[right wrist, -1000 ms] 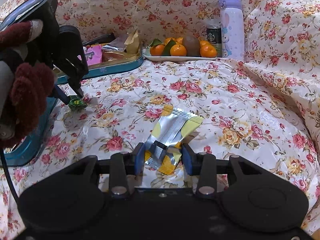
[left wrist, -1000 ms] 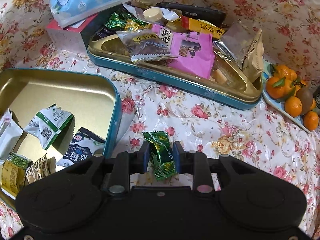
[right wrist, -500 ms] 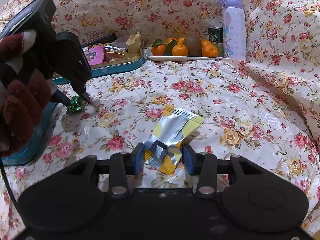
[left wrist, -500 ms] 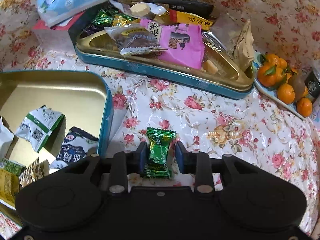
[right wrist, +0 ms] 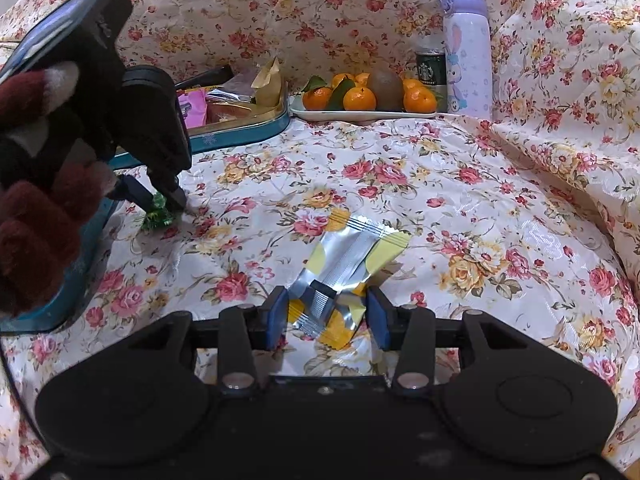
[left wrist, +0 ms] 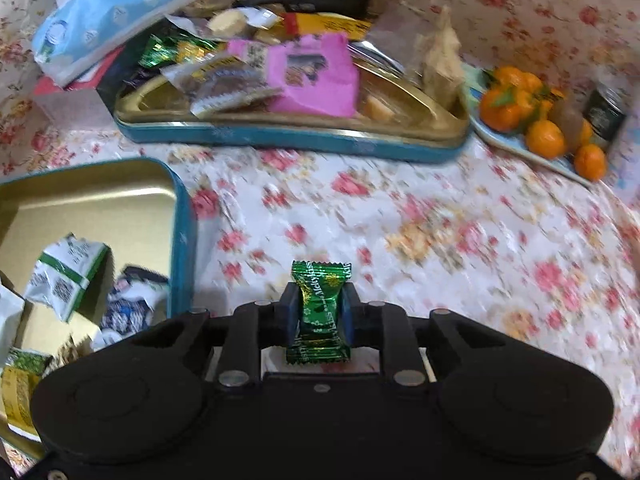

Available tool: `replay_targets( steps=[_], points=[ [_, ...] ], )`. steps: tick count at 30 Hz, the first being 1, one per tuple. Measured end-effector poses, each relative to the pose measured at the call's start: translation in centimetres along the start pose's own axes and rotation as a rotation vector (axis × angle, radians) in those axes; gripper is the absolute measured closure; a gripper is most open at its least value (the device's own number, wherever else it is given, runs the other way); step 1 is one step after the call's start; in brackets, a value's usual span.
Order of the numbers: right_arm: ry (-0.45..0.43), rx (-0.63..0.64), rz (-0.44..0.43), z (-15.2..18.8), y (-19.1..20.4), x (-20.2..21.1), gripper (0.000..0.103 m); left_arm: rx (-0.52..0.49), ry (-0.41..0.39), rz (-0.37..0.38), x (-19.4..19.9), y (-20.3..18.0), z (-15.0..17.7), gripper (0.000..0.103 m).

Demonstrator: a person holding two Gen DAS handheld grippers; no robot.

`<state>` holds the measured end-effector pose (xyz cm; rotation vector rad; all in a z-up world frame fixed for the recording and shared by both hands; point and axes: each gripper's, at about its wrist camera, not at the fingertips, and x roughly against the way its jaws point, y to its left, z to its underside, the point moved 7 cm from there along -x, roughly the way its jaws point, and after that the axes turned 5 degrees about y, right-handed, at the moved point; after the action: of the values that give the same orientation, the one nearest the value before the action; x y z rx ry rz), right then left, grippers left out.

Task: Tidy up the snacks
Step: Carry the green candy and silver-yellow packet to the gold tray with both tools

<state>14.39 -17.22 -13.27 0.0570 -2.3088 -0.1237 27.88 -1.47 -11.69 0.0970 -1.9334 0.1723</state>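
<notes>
My left gripper [left wrist: 319, 312] is shut on a green candy [left wrist: 320, 316] and holds it upright just above the floral cloth, right of the near gold tin [left wrist: 182, 216]. It also shows in the right wrist view [right wrist: 162, 204], held by a hand in a brown glove. My right gripper [right wrist: 327, 320] is open, its pads on either side of a silver and yellow snack packet [right wrist: 348, 256] that lies on the cloth. A far tin [left wrist: 280, 136] holds a pink packet [left wrist: 312, 76] and several other snacks.
The near tin holds several packets, among them a white and green one [left wrist: 64, 276]. A blue tissue pack [left wrist: 104, 16] lies at the back left. A plate of tangerines [right wrist: 360, 98], a can [right wrist: 430, 72] and a lilac bottle [right wrist: 466, 48] stand at the back.
My left gripper has closed on the green candy and lifted it off the cloth; the view is blurred by motion. My right gripper has stayed open around the silver packet.
</notes>
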Motion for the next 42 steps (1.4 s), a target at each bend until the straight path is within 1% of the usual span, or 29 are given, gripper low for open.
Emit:
replay_targets(
  steps=[3,6,7,9,11,12,14,16,19,21,23,25,28,30,34,36,39,42],
  points=[
    [0.012,-0.054,-0.02,-0.1,-0.5,0.2,0.057,-0.039,0.01,0.014,0.7,-0.5,1.6,0.075],
    [0.023,-0.151,-0.037,-0.3,-1.5,0.5,0.057,-0.077,0.021,0.032,1.3,-0.9,3.2,0.075],
    [0.023,-0.191,-0.022,-0.3,-1.9,0.8,0.056,-0.086,0.022,0.032,1.4,-1.0,3.6,0.075],
    [0.01,-0.228,0.026,-0.5,-2.3,1.3,0.054,-0.096,0.028,0.039,1.7,-1.1,4.3,0.074],
    [-0.006,-0.232,0.029,-0.7,-2.1,1.8,0.054,-0.099,0.032,0.045,1.8,-1.0,4.6,0.074],
    [-0.004,-0.234,0.014,-0.9,-1.8,2.0,0.054,-0.099,0.031,0.048,1.8,-1.0,4.6,0.074],
    [0.013,-0.236,-0.025,-1.1,-1.0,2.1,0.054,-0.093,0.033,0.057,1.9,-0.8,4.5,0.074],
    [0.039,-0.225,-0.041,-1.4,-0.4,1.7,0.054,-0.09,0.038,0.062,1.8,-0.7,4.4,0.074],
    [0.068,-0.213,-0.005,-2.2,-0.1,0.2,0.054,-0.108,0.034,0.049,1.8,-0.9,4.5,0.074],
    [0.072,-0.185,-0.008,-3.3,-0.1,-1.0,0.054,-0.124,0.027,0.038,1.8,-1.0,4.6,0.074],
    [0.053,-0.147,0.009,-4.0,-0.2,-1.8,0.054,-0.138,0.022,0.028,1.8,-1.2,4.7,0.074],
    [0.031,-0.141,0.049,-4.4,-1.1,-2.1,0.054,-0.149,0.017,0.027,1.7,-1.3,4.6,0.074],
    [0.004,-0.169,0.026,-3.9,-1.9,-1.1,0.053,-0.144,0.011,0.042,1.7,-1.1,4.6,0.074],
    [-0.015,-0.162,-0.001,-3.2,-1.9,-0.2,0.049,-0.148,0.015,0.044,1.7,-1.0,4.5,0.073],
    [-0.015,-0.139,-0.021,-2.4,-1.2,0.2,0.045,-0.162,0.021,0.048,1.6,-1.1,4.5,0.073],
    [-0.015,-0.14,-0.008,-2.6,-1.0,0.0,0.042,-0.159,0.028,0.058,1.6,-1.0,4.5,0.073],
    [-0.025,-0.147,0.028,-3.4,-1.0,-0.7,0.042,-0.161,0.033,0.062,1.6,-1.0,4.4,0.073],
    [0.026,-0.156,0.046,-3.6,-1.1,-2.0,0.044,-0.177,0.023,0.048,1.6,-1.2,4.6,0.073]
  ],
)
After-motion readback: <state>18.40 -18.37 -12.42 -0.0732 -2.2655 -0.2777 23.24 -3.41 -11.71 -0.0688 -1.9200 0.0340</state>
